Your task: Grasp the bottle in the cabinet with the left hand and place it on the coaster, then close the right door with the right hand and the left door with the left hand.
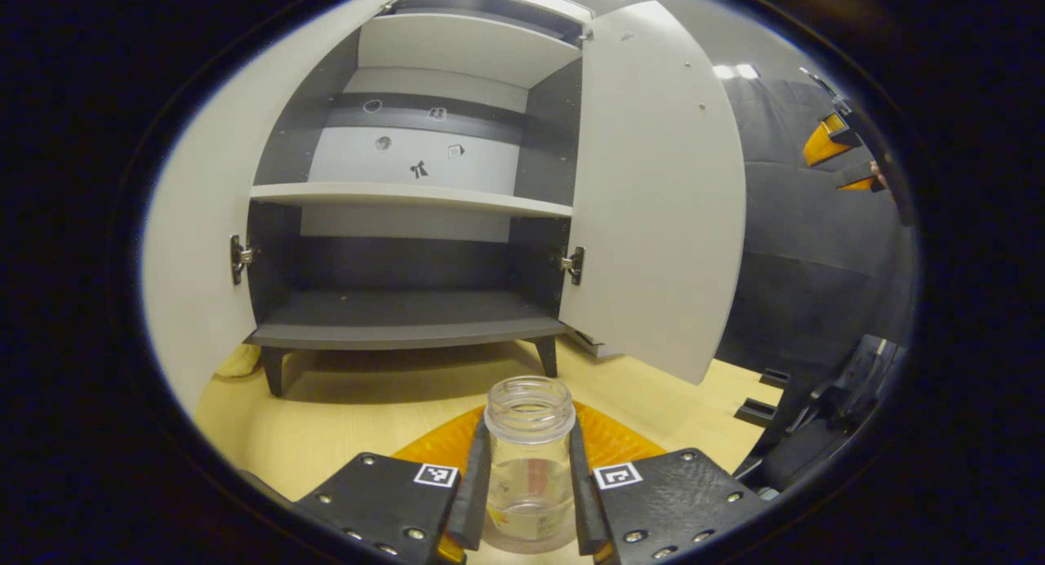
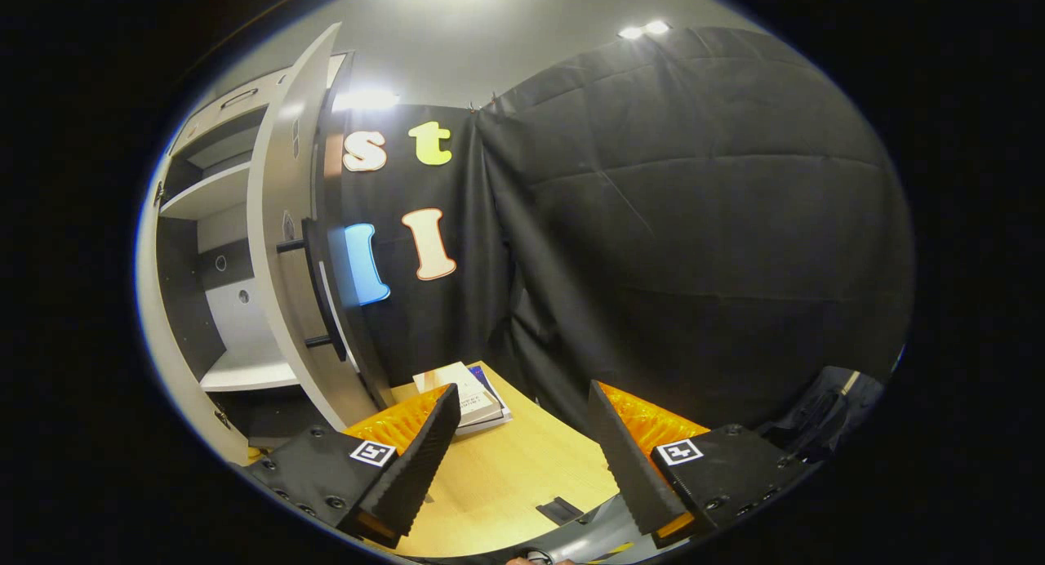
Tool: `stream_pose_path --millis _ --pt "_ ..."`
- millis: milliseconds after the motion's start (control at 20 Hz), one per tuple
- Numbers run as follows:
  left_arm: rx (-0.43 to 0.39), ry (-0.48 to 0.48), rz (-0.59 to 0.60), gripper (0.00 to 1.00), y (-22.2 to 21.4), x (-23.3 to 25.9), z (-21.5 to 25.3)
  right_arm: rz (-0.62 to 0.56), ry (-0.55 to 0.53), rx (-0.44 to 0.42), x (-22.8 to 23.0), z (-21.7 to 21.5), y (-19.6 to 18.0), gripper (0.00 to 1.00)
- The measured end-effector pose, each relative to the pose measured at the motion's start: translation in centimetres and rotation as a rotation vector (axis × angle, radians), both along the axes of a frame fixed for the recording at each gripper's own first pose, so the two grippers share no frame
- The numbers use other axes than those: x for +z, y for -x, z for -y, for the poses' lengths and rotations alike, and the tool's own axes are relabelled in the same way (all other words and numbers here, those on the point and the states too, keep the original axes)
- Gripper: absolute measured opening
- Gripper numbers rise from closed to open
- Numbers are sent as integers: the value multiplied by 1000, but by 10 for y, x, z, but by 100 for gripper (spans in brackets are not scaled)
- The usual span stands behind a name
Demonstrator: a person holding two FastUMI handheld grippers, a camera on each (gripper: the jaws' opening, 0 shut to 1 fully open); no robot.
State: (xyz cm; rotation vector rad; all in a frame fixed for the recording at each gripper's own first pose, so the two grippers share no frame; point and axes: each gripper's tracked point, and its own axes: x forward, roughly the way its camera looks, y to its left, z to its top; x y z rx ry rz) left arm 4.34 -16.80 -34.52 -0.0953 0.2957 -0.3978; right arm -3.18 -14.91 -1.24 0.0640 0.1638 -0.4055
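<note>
A clear, lidless bottle [image 1: 529,459] with a little liquid stands upright between the fingers of my left gripper [image 1: 529,436], which is shut on it from both sides. Its base sits low over the wooden table [image 1: 343,418], in front of the cabinet [image 1: 408,320]. The cabinet's shelves are bare and both doors stand open: the left door [image 1: 196,222] and the right door [image 1: 653,197]. My right gripper [image 2: 522,459] is open with nothing in it, out to the right of the right door [image 2: 286,246], which I see nearly edge-on with its dark handle [image 2: 322,291].
A short stack of books [image 2: 467,398] lies on the table behind the right door. A small black piece [image 2: 559,509] lies near the table's front edge. Black cloth walls close in the right side. The other gripper [image 1: 841,144] shows at the far right of the left gripper view.
</note>
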Motion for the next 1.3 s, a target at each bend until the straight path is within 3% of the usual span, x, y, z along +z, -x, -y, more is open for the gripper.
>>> stream_pose_path --millis 350,400,500,600,650,750,800,850,1100,1300 --pt "28 -30 -103 88 18 -3 0 -67 -86 83 -32 -6 -37 100" --pt "47 -37 -114 88 22 0 -2 -76 -85 97 -35 -3 -44 100" --pt "101 -62 -130 100 33 14 -11 -90 -82 128 -38 2 -59 100" --pt "161 -83 -132 100 48 32 -18 -80 -78 157 -36 8 -73 97" --pt "192 -92 -138 95 57 42 -23 -81 -77 172 -39 10 -81 100" --pt "246 -90 -141 95 75 65 -29 -94 -86 211 -47 14 -98 100" --pt "278 -83 -141 100 83 77 -32 -98 -96 231 -50 15 -104 100" --pt "312 -81 -135 95 88 92 -37 -89 -105 247 -48 18 -109 100" --pt "541 -99 13 95 97 202 -80 -53 -97 334 -39 27 -134 97" --pt "679 -190 89 95 97 270 -105 -4 -52 443 -15 21 -147 97"
